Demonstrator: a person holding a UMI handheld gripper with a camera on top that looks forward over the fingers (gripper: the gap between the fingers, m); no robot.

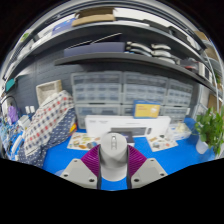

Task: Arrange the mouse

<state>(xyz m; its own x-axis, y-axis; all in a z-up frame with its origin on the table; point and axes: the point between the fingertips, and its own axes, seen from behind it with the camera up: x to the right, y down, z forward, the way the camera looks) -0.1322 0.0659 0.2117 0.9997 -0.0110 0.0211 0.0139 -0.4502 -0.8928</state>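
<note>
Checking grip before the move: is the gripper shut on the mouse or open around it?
Shut, apparently: the small white computer mouse sits between the gripper fingers, both purple pads against its sides, no gap visible.

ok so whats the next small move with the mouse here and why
Probably carry the mouse forward and lower it onto the blue mat just in front of the keyboard. The gripper appears shut on the mouse, holding it above the desk, with the keyboard just beyond.
</note>
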